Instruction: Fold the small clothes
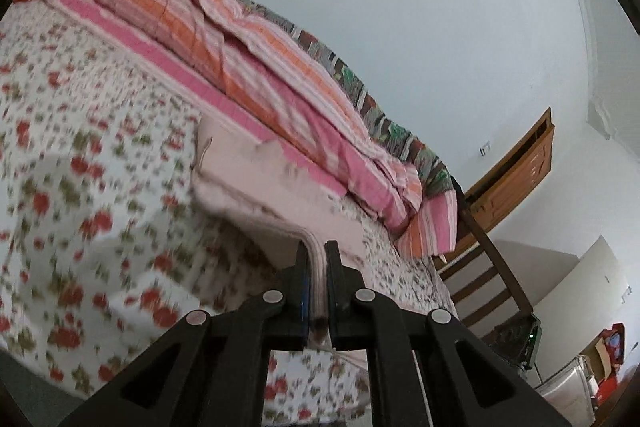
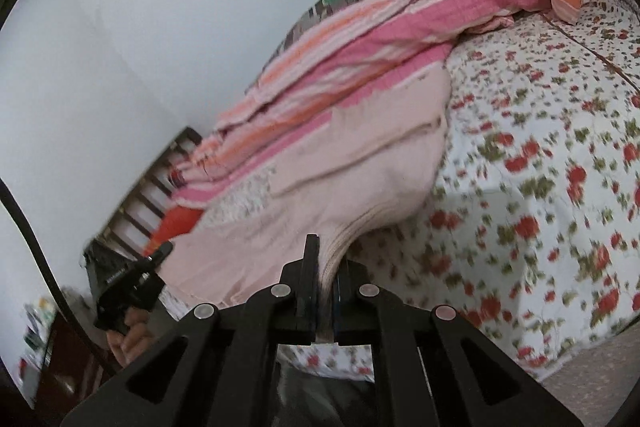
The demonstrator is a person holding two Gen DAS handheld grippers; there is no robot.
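Pale pink garment [image 1: 256, 183], partly lifted off the floral bedsheet [image 1: 80, 131], its ribbed edge pinched in both tongs: left gripper [image 1: 318, 247] and right gripper [image 2: 326, 243] clamped narrow on it. Striped quilt [image 1: 256, 59] at one o'clock.

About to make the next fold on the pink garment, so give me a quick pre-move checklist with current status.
1. Left hand-held gripper shut on the pink garment: ok, cloth edge sits between its fingers.
2. Right hand-held gripper shut on the same garment: ok.
3. Garment lifted at the gripped edge: ok, it rises from the floral bedsheet.
4. Far end free of the striped blanket: cannot tell, they meet and the view is blurred.
5. Garment hanging flat, without bunching: cannot tell.
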